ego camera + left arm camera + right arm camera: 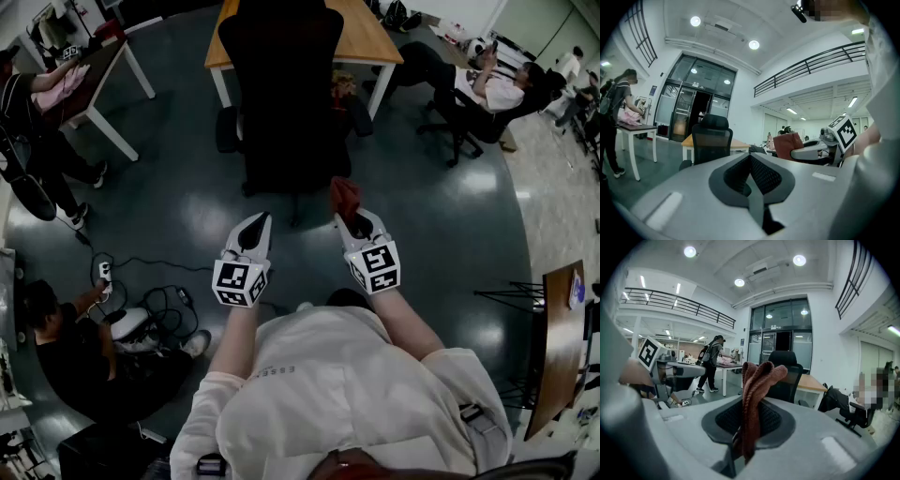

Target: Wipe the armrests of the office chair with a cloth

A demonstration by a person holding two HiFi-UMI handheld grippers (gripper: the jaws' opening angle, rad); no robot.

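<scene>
The person stands behind the office chair (pixel 281 94), which faces the wooden bench (pixel 370 33), with both grippers well short of it. The right gripper (pixel 349 217) has its jaws clamped on a rust-red cloth (pixel 344 195). The left gripper (pixel 257 223) has its jaws closed on nothing. I'd step closer and press a flat fold along 1 armrest (pixel 227 129), steadying the chair with the left. The head view alone shows the gap to the chair. The right gripper view shows the cloth standing folded out of the jaws.

Cloth (pixel 754 399) coarse, ribbed knit; chair (pixel 281 94) back matt black mesh; tabletop (pixel 366 33) smooth wood; floor (pixel 441 216) glossy.
</scene>
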